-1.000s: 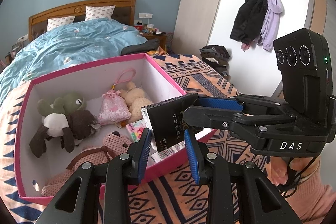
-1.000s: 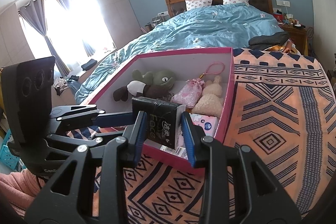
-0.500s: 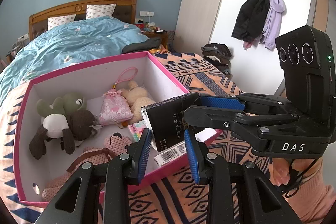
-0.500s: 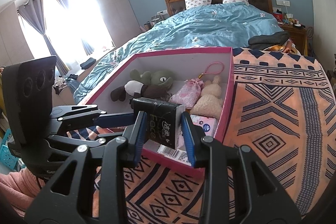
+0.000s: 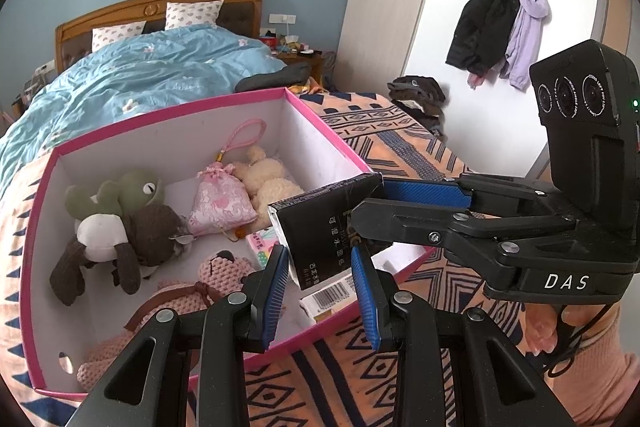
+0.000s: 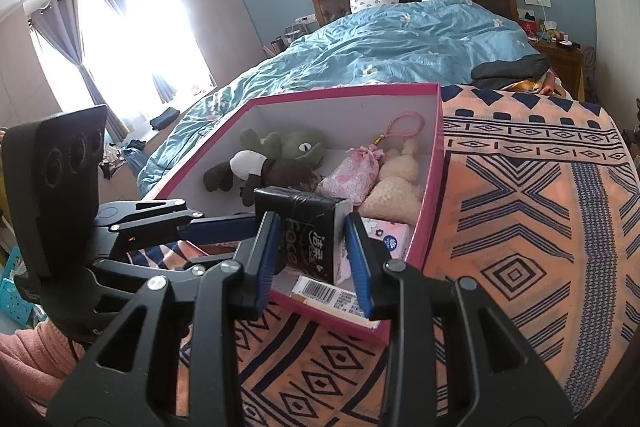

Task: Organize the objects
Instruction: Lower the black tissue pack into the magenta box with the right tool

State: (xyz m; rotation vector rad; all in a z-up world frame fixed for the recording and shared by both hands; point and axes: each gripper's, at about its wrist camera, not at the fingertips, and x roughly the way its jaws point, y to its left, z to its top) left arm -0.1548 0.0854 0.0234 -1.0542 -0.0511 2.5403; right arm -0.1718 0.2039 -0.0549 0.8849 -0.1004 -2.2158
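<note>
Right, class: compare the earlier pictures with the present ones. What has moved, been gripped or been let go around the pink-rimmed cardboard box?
Nothing has visibly changed. The right gripper stays shut on the black rectangular tissue pack above the near corner of the pink-rimmed cardboard box. The left gripper stays beside it, and the soft toys lie in the box as before.

— What's the black tissue pack [image 5: 320, 231] doing?

— It hangs tilted at the centre of the frame, over the near right corner of the pink-rimmed box [image 5: 168, 115], white lettering on its face.

— And inside the box?

— A green frog plush [image 5: 124, 203] at left, a pink brocade pouch [image 5: 220, 199] mid-frame, a cream plush [image 5: 268, 183] beside it, a pink knitted bear [image 5: 192, 291] lower down, a barcoded packet [image 5: 328, 295] below the pack.
</note>
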